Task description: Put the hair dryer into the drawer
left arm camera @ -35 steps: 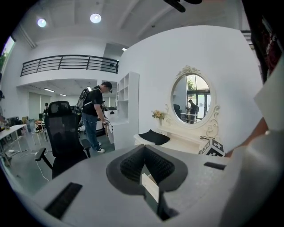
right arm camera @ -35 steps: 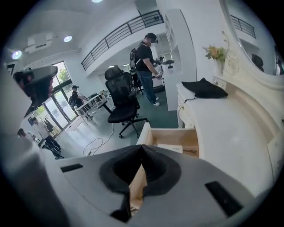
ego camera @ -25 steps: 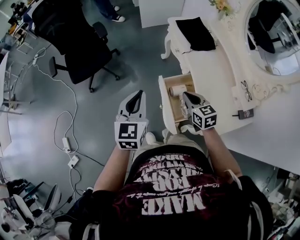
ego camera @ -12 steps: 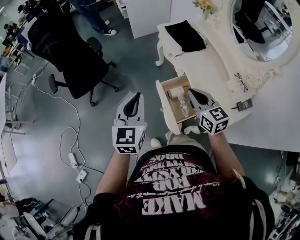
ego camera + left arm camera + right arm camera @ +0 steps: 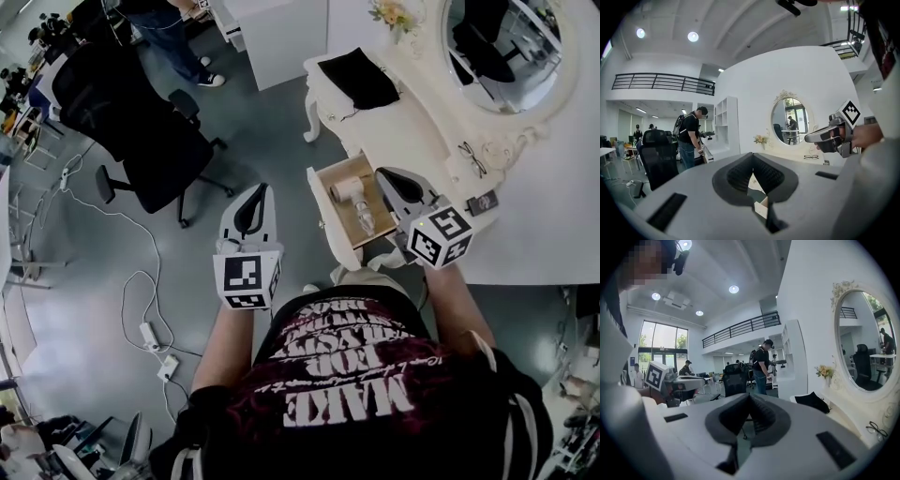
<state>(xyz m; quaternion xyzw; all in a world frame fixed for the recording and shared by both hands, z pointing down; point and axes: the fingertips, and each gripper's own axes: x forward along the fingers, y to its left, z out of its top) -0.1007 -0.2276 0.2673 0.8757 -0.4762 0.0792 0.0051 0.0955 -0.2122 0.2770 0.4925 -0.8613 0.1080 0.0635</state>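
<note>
Hair dryer [image 5: 348, 190] lies already inside the open drawer [image 5: 330, 223], at its far end; so I judge the placing itself as done. In the head view the drawer stands pulled out from the left edge of the white tabletop [image 5: 422, 122]. The right gripper [image 5: 386, 176] hangs above the drawer's right side, and the left gripper [image 5: 258, 194] is to the left of it, over the floor; neither touches anything. What seems to remain is to close the drawer. For this a gripper must come down to the white front panel and push it to the right, straight, so that it does not jam. The left gripper view shows its pads pressed together with nothing between them. It also shows the right gripper [image 5: 808, 138] before the round mirror [image 5: 790, 122], but not the inside of the drawer. The right gripper view shows its jaws also pressed together and empty, the left gripper [image 5: 699, 379] at the left, and a black cloth [image 5: 813, 401] on the far tabletop. The hair dryer appears only in the head view.
</note>
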